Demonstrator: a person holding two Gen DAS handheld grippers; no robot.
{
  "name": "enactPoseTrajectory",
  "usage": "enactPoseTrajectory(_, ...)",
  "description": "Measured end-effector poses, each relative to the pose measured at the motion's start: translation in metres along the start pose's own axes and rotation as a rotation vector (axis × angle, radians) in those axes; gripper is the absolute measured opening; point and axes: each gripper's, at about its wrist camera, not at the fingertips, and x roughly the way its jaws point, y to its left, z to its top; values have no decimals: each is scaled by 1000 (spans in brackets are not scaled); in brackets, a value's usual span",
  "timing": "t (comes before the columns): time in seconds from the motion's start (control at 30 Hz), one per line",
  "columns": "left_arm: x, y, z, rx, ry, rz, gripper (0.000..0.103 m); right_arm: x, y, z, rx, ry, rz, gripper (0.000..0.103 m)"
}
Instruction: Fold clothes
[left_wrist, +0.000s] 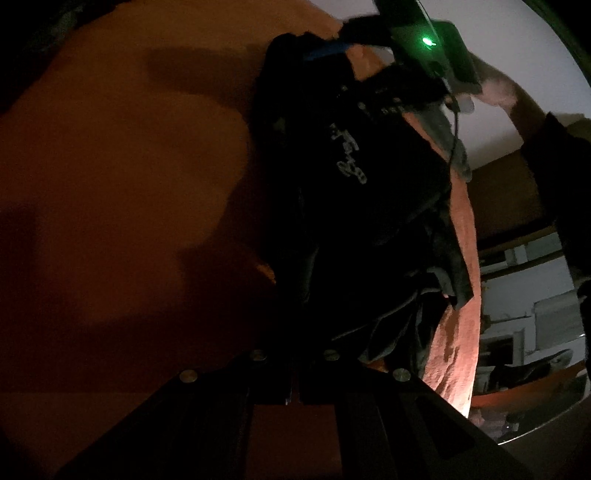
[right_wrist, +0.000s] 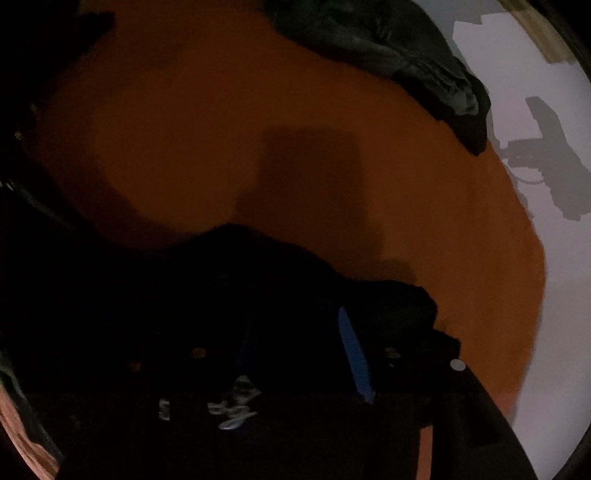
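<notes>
Dark fabric of a black garment (left_wrist: 354, 206) bunches right against the left tongs (left_wrist: 295, 384), whose jaws sit pressed together with only a thin slit between them; whether cloth is caught there I cannot tell. This garment lies on an orange bed cover (left_wrist: 122, 177), its long axis running away from the left camera toward the right tongs (left_wrist: 354, 40), pale lettering (left_wrist: 347, 155) facing up. At that far end a blue-padded finger (left_wrist: 325, 51) meets the cloth. Seen from the right wrist, the garment (right_wrist: 236, 295) covers those tongs, so their state is unclear. A grey-green garment (right_wrist: 399, 55) lies well apart.
</notes>
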Motion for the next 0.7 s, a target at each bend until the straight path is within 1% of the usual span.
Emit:
enactPoseTrajectory(0.03, 1, -1, 0, -1, 3, 2, 2, 4, -1, 3, -11, 6, -18, 48)
enactPoseTrajectory(0.1, 0, -2, -1, 1, 6, 5, 2, 8, -9, 9, 16, -5, -17, 51)
enactPoseTrajectory(0.13, -2, -2, -1, -1, 6, 4, 2, 10, -12, 10, 21, -8, -28, 56)
enactPoseTrajectory(0.17, -3, -1, -1, -4, 6, 2, 2, 12, -15, 12, 26, -11, -38, 60)
enactPoseTrajectory(0.27, -2, 1, -1, -16, 10, -2, 2, 22, -20, 20, 35, 17, 15, 60)
enactPoseTrajectory(0.37, 0, 3, -3, -28, 21, -5, 2, 33, -25, 25, 8, 59, 54, 60)
enactPoseTrajectory(0.53, 2, 12, -2, -51, 28, -10, 2, 50, -20, 53, -3, 98, 124, 60)
enactPoseTrajectory(0.6, 2, 14, -1, -56, 26, -13, 2, 56, -18, 61, -7, 129, 164, 34)
enactPoseTrajectory(0.63, 2, 14, 0, -55, 22, -12, 2, 46, -23, 56, 37, 109, 137, 10)
enactPoseTrajectory(0.67, 1, 14, 1, -54, 16, -13, 2, 33, -29, 49, 94, 79, 97, 5)
enactPoseTrajectory(0.7, 0, 15, 3, -54, 8, -15, 2, 19, -34, 41, 150, 49, 57, 5)
